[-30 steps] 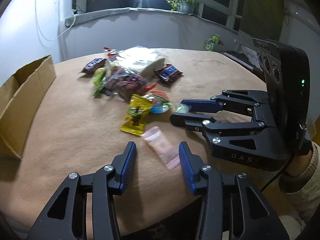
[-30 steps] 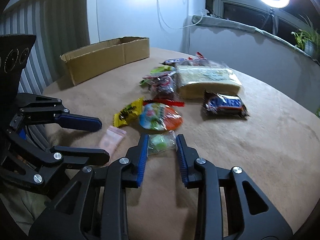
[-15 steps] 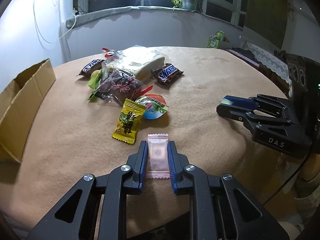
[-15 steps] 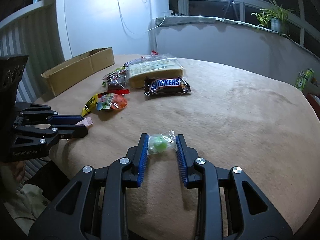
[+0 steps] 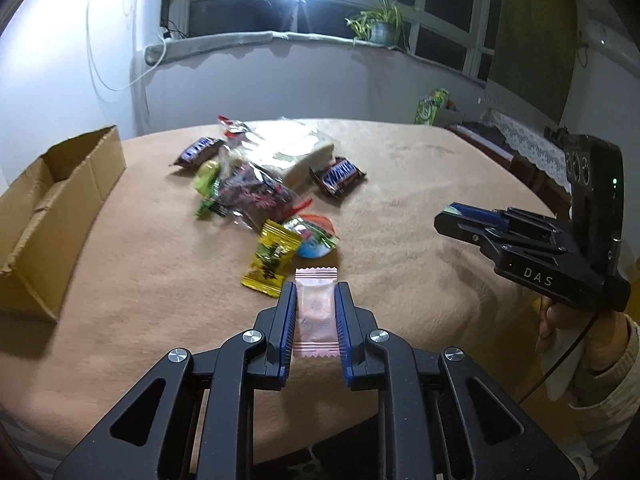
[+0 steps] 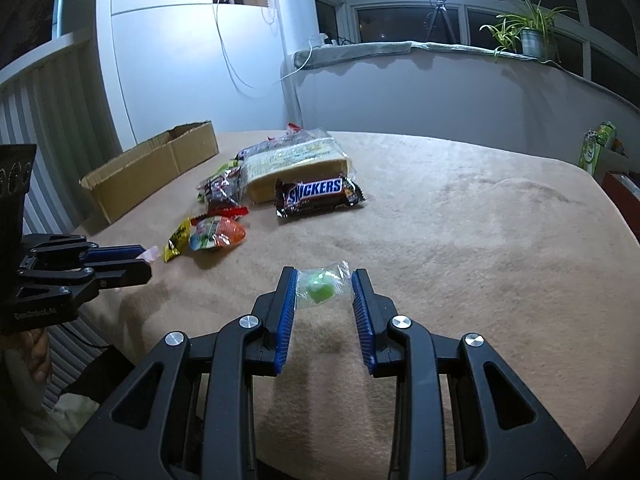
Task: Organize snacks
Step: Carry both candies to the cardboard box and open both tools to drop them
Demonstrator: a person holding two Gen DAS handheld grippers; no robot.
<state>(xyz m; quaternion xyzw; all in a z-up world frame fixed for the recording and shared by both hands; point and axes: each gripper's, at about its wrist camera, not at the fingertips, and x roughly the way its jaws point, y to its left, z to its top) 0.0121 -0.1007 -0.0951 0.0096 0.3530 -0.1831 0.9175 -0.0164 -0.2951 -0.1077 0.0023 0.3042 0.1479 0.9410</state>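
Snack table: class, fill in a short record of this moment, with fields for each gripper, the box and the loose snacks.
left gripper: shut on pink packet
right gripper: shut on green candy
cardboard box: open, at table's left edge
loose snacks: Snickers bar, yellow packet, bread bag on table

L tongs point(image 5: 316, 312) now clamped on pink sachet point(image 5: 315, 308)
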